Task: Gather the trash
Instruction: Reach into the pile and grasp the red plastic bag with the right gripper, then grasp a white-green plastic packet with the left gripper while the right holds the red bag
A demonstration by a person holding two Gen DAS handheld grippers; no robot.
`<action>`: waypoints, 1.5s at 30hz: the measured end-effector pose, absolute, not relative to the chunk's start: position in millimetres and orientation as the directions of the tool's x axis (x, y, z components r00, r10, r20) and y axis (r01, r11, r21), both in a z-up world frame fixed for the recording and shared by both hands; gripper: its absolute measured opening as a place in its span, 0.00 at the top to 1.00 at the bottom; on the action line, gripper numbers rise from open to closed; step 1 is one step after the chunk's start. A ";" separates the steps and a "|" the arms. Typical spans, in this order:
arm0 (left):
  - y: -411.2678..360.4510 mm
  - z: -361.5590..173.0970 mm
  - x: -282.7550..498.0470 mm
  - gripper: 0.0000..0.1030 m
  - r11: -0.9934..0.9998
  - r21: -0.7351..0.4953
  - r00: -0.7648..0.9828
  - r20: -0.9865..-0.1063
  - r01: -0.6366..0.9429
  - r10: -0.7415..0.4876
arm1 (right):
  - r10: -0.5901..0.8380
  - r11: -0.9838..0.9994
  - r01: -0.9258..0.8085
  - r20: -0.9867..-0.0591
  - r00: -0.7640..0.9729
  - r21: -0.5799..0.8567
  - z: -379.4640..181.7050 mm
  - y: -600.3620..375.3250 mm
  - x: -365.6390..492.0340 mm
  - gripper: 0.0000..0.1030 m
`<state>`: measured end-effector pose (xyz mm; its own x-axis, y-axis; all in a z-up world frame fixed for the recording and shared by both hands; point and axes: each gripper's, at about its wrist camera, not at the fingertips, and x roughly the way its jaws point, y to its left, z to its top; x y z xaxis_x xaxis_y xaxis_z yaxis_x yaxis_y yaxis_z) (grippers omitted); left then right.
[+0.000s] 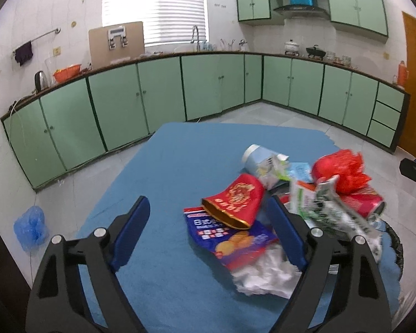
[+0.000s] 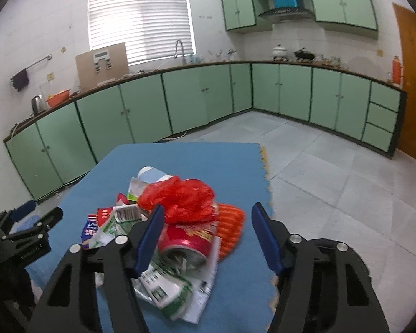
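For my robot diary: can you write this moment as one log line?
left gripper: open | right gripper: open | trash pile: on blue cloth, ungrasped

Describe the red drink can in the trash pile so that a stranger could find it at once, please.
Look at the blue cloth covering the table in the green kitchen; a pile of trash lies on it. The red can lies on its side at the near edge of the pile, just below the crumpled red plastic bag. Unlike the flat wrappers around it, it is round metal, and its open end faces the right-wrist camera.
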<state>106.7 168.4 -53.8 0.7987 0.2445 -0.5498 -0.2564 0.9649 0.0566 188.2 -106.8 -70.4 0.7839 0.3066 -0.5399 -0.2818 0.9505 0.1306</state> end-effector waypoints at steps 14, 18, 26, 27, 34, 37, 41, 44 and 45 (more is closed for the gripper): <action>186.4 -71.3 151.7 0.23 0.966 0.038 0.789 -0.569 -0.257 0.232 | 0.338 0.937 -0.323 -0.589 0.734 0.135 -85.5 -73.9 245.2 0.46; 185.2 -71.8 163.8 0.23 0.969 0.024 0.795 -0.567 -0.246 0.216 | 0.377 0.919 -0.362 -0.613 0.694 0.154 -93.2 -66.3 253.2 0.55; 174.4 -67.7 164.7 0.23 0.976 0.019 0.809 -0.556 -0.217 0.191 | 0.449 0.879 -0.439 -0.625 0.638 0.184 -99.1 -60.5 253.7 0.89; 172.2 -67.4 164.3 0.23 0.977 0.016 0.810 -0.556 -0.213 0.186 | 0.455 0.877 -0.444 -0.619 0.641 0.185 -97.6 -61.0 252.1 0.92; 152.7 -59.7 155.3 0.23 0.986 0.002 0.826 -0.547 -0.166 0.140 | 0.449 0.887 -0.422 -0.558 0.698 0.185 -77.1 -76.0 243.1 0.95; 141.0 -55.6 151.1 0.23 0.990 -0.008 0.834 -0.540 -0.137 0.111 | 0.436 0.895 -0.408 -0.537 0.722 0.180 -68.7 -84.7 238.2 0.96; 123.5 -53.0 148.7 0.22 0.996 -0.021 0.840 -0.539 -0.091 0.065 | 0.416 0.906 -0.389 -0.523 0.745 0.166 -64.1 -94.1 229.3 0.96; 109.4 -57.4 149.2 0.22 0.998 -0.016 0.841 -0.539 -0.063 0.045 | 0.407 0.911 -0.375 -0.518 0.752 0.171 -63.9 -101.4 224.1 0.97; 105.1 -59.5 150.1 0.22 0.998 -0.012 0.841 -0.540 -0.055 0.040 | 0.403 0.913 -0.369 -0.518 0.755 0.173 -63.9 -103.9 223.6 0.97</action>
<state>150.1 105.1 -59.5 0.8407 0.0404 -0.5401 -0.0555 0.9984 -0.0116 223.6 -103.9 -63.9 0.7548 0.4028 -0.5178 -0.3688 0.9133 0.1728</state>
